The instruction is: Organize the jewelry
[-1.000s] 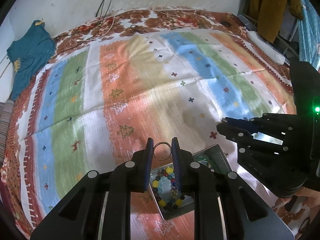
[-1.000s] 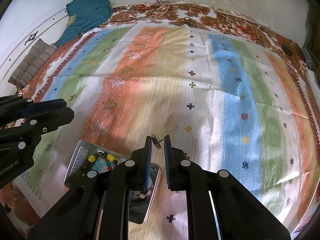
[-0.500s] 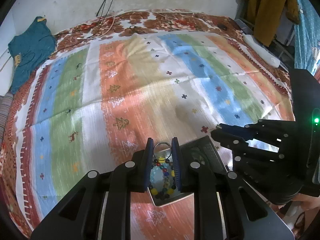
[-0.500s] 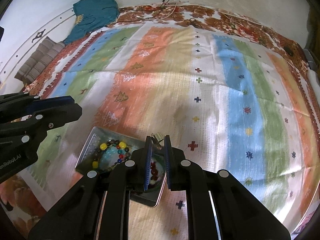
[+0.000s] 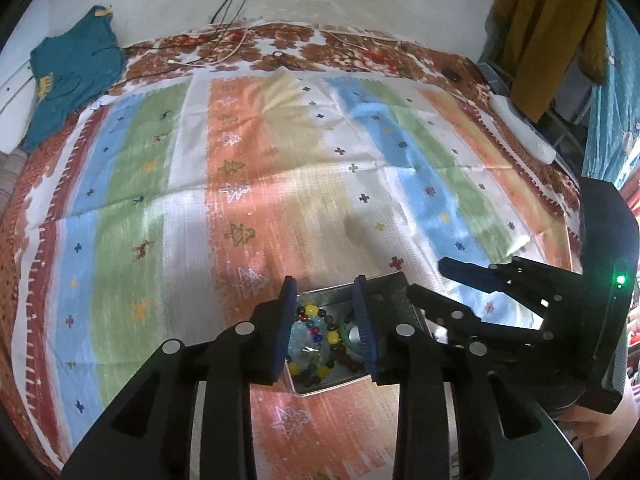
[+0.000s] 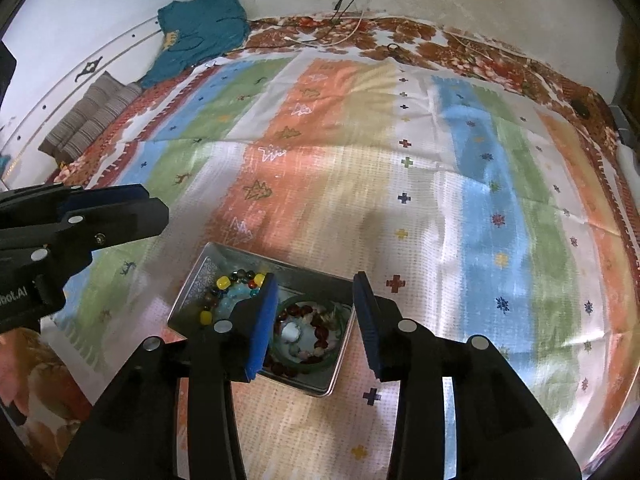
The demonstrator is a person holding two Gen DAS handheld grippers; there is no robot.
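Observation:
An open metal tin (image 5: 386, 286) (image 6: 240, 249) lies on the striped cloth and holds a many-coloured bead bracelet (image 5: 316, 314) (image 6: 222, 282). Beside that sit a dark red bead bracelet (image 6: 308, 312) and a green bangle (image 6: 341, 322). My left gripper (image 5: 324, 286) hangs over the tin's bead side. Its jaws are opening, with nothing between the pads. My right gripper (image 6: 316, 280) hangs over the bangle side, jaws also opening and empty. Each gripper shows in the other's view, the right gripper (image 5: 428, 278) at the right edge and the left gripper (image 6: 156, 206) at the left edge.
The striped cloth (image 5: 280, 184) covers a floral bedsheet. A teal shirt (image 5: 68, 80) lies at the far left by the wall, with cables (image 5: 236, 40) beside it. A mustard garment (image 5: 548, 32) hangs at the far right above a white power strip (image 5: 524, 128). A striped cushion (image 6: 92, 116) lies far left.
Both grippers were shut on small metal rings at their fingertips. Now both pairs of jaws stand apart and the rings are gone from between them. The tin sits closer under the fingers.

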